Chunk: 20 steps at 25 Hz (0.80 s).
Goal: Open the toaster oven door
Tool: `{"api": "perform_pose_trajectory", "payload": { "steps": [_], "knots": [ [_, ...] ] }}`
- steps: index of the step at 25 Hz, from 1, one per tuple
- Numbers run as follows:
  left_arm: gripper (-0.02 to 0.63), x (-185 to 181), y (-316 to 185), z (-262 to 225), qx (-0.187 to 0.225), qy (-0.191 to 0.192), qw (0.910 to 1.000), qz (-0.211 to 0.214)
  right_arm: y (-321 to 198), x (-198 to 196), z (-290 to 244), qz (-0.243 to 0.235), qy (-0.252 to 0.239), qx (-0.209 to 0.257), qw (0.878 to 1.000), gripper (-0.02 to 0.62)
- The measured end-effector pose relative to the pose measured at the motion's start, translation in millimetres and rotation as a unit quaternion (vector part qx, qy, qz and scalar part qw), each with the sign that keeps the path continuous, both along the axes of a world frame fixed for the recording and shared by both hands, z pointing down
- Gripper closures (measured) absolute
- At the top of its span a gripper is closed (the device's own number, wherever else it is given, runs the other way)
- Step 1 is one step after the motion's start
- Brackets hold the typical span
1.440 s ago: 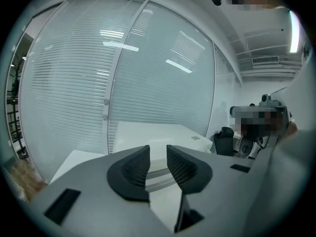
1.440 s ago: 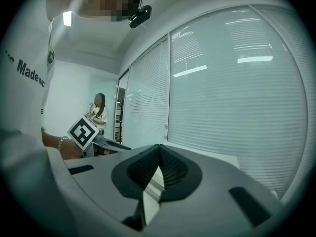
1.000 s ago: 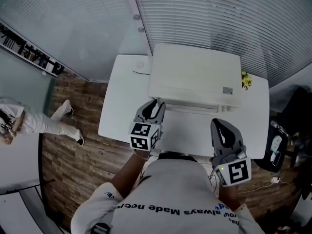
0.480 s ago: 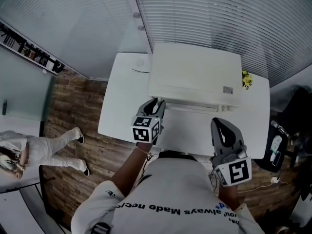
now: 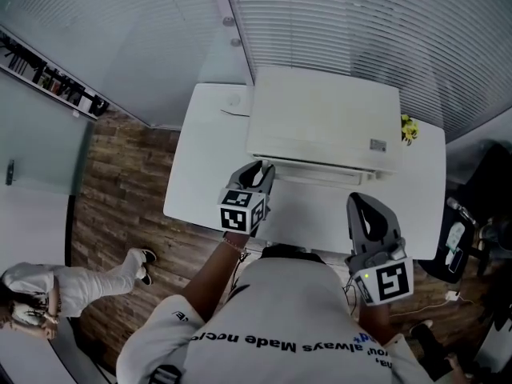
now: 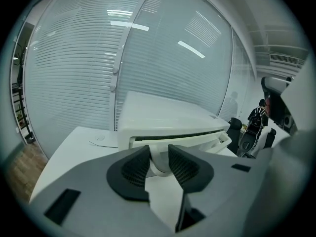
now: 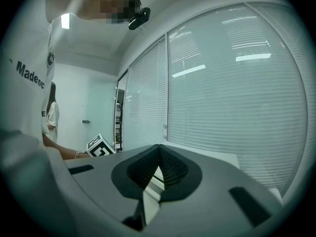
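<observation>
Straddling toaster oven door handle point(image 6: 158, 170) end, left tongs point(image 6: 158, 152) seen spread wide, jaws just opened; right tongs point(image 7: 159, 168) closed, empty, held aside above bench point(image 5: 200, 174).

Toaster oven point(image 5: 324, 122) sits on table point(image 5: 200, 182), toward the back edge, door side facing the near edge. Blinds point(image 5: 360, 22) directly behind it. Flat sheet point(image 5: 232, 112) on table just left of oven; small object point(image 5: 409, 129) just right of it. A person point(image 5: 48, 290) on the floor, well left of table.
</observation>
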<state>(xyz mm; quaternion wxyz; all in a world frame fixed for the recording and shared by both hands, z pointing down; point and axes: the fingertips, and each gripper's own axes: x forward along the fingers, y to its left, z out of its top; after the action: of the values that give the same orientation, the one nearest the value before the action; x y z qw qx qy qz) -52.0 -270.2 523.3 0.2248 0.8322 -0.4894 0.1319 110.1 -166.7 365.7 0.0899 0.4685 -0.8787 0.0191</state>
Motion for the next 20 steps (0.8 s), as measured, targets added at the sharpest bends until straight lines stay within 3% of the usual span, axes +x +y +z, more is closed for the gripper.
{"api": "perform_pose_trajectory", "payload": {
  "steps": [20],
  "knots": [
    [0.483,-2.8,27.8,13.0,-0.016,-0.009,0.9998,0.010,21.5,-2.9,-3.3,-0.001,0.004,0.004,1.000,0.588]
  ]
}}
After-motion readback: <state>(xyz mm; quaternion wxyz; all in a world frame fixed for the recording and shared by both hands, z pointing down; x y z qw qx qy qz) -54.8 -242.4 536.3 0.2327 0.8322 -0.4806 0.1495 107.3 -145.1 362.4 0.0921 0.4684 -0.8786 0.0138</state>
